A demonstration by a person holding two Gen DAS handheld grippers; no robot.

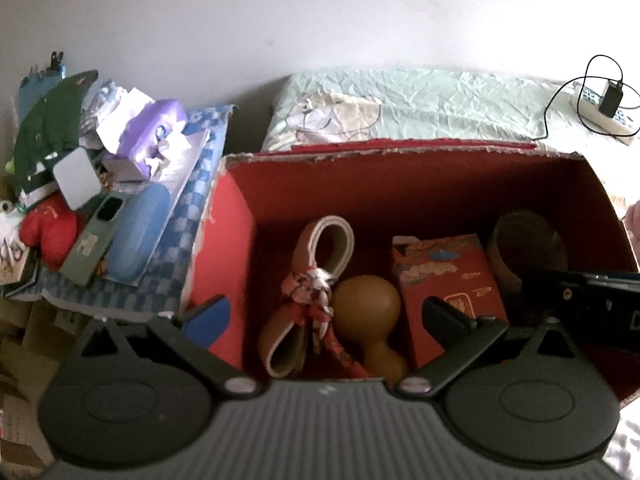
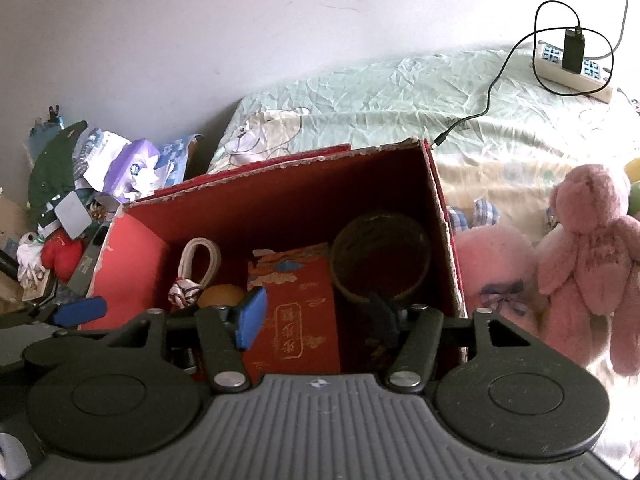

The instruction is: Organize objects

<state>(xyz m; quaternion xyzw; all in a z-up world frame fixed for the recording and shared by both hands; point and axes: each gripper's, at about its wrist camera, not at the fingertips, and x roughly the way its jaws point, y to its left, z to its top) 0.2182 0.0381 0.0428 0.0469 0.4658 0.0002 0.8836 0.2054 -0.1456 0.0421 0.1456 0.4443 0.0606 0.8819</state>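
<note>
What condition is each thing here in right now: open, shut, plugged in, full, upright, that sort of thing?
Red cardboard box: open on top, partly filled.
Small red packet: upright inside the box.
Round woven basket: lying on its side in the box.
Tan gourd: lying in the box.
Left gripper: fingers open, holding nothing.
Right gripper: fingers open, holding nothing.
Charger: plugged into the power strip.
Pink plush bear: outside the box.

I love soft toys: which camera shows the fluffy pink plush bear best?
The right wrist view: the fluffy pink plush bear appears nearly whole, on the bed right of the red cardboard box. The left wrist view catches only a pink sliver at its right edge.
</note>
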